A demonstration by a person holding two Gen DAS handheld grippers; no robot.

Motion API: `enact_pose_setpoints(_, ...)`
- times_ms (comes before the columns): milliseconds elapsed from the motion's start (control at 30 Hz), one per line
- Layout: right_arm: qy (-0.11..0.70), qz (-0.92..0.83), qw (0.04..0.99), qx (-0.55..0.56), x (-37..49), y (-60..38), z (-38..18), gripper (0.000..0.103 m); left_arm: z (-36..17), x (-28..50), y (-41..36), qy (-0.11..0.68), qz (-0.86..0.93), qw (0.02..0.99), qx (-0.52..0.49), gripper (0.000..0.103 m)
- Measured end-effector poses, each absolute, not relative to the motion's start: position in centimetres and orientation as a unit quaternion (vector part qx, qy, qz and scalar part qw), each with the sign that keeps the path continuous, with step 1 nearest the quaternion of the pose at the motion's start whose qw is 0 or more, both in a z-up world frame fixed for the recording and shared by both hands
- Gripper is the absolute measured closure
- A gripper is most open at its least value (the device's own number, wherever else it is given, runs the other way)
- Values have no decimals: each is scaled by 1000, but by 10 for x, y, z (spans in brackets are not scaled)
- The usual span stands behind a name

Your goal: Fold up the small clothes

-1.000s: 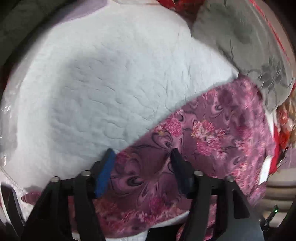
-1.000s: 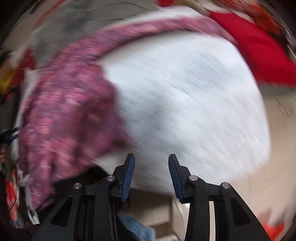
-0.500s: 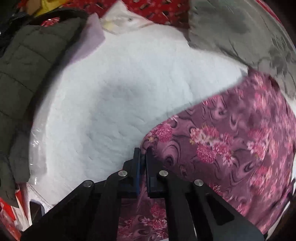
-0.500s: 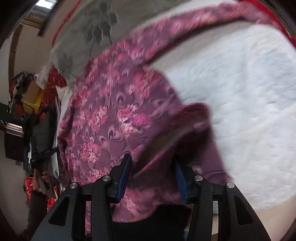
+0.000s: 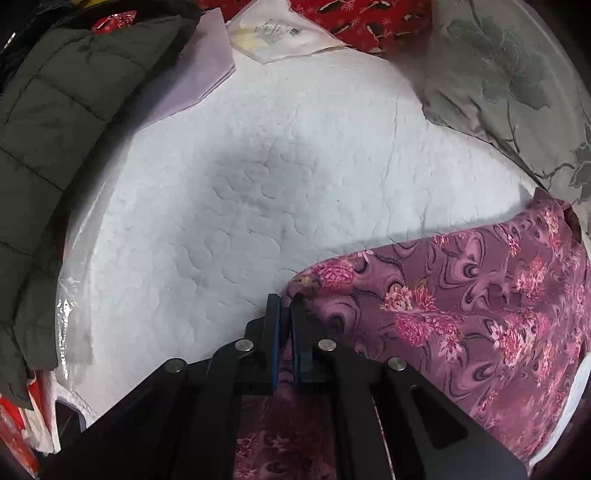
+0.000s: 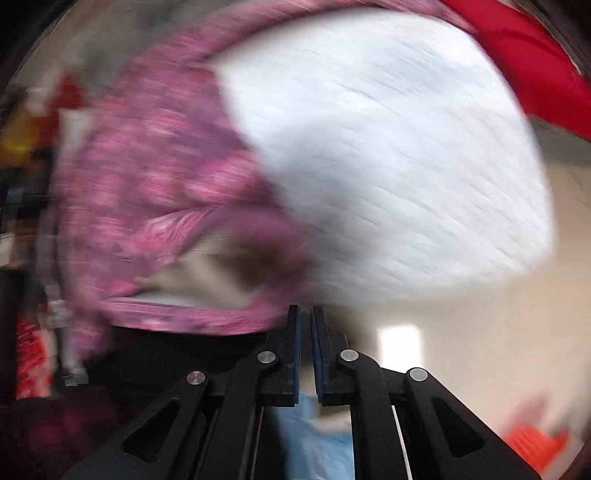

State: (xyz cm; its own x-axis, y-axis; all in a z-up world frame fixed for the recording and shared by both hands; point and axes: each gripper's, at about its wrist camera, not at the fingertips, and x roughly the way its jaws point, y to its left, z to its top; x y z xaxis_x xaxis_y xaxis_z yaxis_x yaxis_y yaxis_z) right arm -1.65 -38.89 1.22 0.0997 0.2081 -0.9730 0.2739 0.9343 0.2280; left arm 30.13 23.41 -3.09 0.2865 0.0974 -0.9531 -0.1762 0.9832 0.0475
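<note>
A purple garment with pink flowers (image 5: 461, 314) lies on the white quilted mattress (image 5: 277, 166), spreading to the lower right in the left wrist view. My left gripper (image 5: 285, 299) is shut on the garment's near left corner, and the cloth runs down between the pads. The right wrist view is blurred by motion. There the same garment (image 6: 147, 177) fills the left side, with its hem lifted and a pale inner side showing. My right gripper (image 6: 303, 312) has its jaws closing to a thin slit, with the hem drawn in at the left fingertip.
A dark green padded jacket (image 5: 55, 129) lines the mattress's left edge. A grey floral quilt (image 5: 498, 81) lies at the far right, a lilac cloth (image 5: 199, 66) and a plastic packet (image 5: 280, 33) at the back. Red fabric (image 6: 524, 66) and beige floor (image 6: 461, 332) border the mattress.
The left jaws closed on the garment's corner and have drawn it slightly away from the mattress. The right jaws narrowed around the hem, and that gripper swung sideways with the cloth following.
</note>
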Motion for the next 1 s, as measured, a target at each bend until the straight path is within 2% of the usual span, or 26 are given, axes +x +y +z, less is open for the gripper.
enact_pose_setpoints(133,586,-17,795,159,34,-390,62,93,-32,303,240,593,74,800,-53,99)
enact_pose_setpoints(167,559,2,816,150,55,-382,76,88,-32,303,241,593,72,800,-59,99)
enact_pose_setpoints(200,525,32,840,137,88,-365,93,74,-32,303,243,592,71,800,-64,99)
enact_pose_setpoints(267,484,95,860,129,145,-328,107,52,-34,302,244,592,67,800,-71,99)
enact_pose_setpoints(400,445,212,863,110,256,-228,108,51,-36,301,246,592,60,800,-78,99)
enact_pose_setpoints(533,461,247,850,64,362,-128,80,51,-36,300,250,594,54,797,-96,99)
enact_pose_setpoints(700,518,247,819,14,422,-69,34,50,-36,299,251,593,47,798,-95,99)
enact_pose_setpoints(733,526,251,813,-3,423,-62,25,51,-36,301,252,592,48,798,-97,99)
enact_pose_setpoints(767,537,263,801,-25,425,-53,17,70,-36,302,252,590,50,799,-100,99)
enact_pose_setpoints(800,539,271,796,-41,420,-51,18,99,-35,303,252,588,52,801,-102,99)
enact_pose_setpoints(900,506,278,812,-85,412,-39,29,101,-33,312,251,578,58,808,-100,100)
enact_pose_setpoints(1000,461,267,844,-55,422,-47,60,102,-22,328,252,555,79,824,-78,101)
